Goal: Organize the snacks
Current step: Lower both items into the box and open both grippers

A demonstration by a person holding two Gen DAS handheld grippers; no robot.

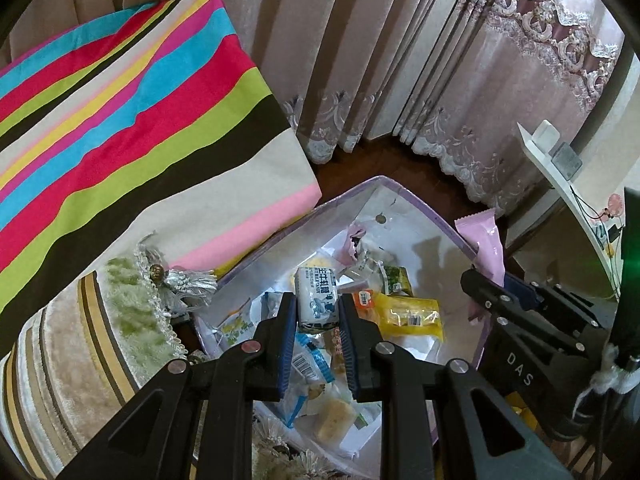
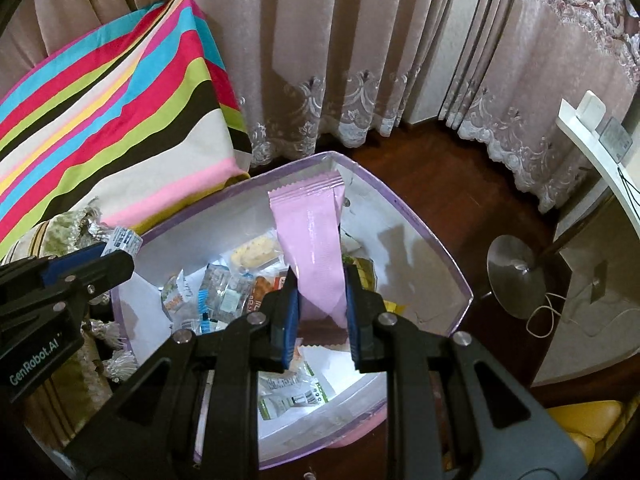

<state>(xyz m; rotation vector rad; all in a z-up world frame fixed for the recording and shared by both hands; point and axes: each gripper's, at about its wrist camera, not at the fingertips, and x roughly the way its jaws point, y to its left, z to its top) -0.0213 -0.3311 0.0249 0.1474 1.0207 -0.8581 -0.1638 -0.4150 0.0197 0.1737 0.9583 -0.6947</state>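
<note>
A lilac-rimmed storage box [image 1: 404, 192] [image 2: 424, 232] holds several wrapped snacks. My left gripper [image 1: 318, 312] is shut on a small white snack pack with blue print [image 1: 316, 300], held above the box's contents. My right gripper [image 2: 322, 296] is shut on a long pink wrapper [image 2: 312, 240], which stands up over the middle of the box. In the left wrist view the right gripper [image 1: 480, 288] sits at the right with the pink wrapper [image 1: 482, 244] rising from it. From the right wrist view, the left gripper [image 2: 108, 258] is at the left edge of the box, the white pack [image 2: 122, 240] in its tip.
A striped cushion [image 1: 120, 140] [image 2: 112, 128] lies on a fringed sofa cover [image 1: 80, 352] left of the box. Lace-hemmed curtains [image 2: 340, 60] hang behind. Dark wood floor, a round metal lamp base [image 2: 516, 276] and a white shelf edge [image 2: 592, 152] are to the right.
</note>
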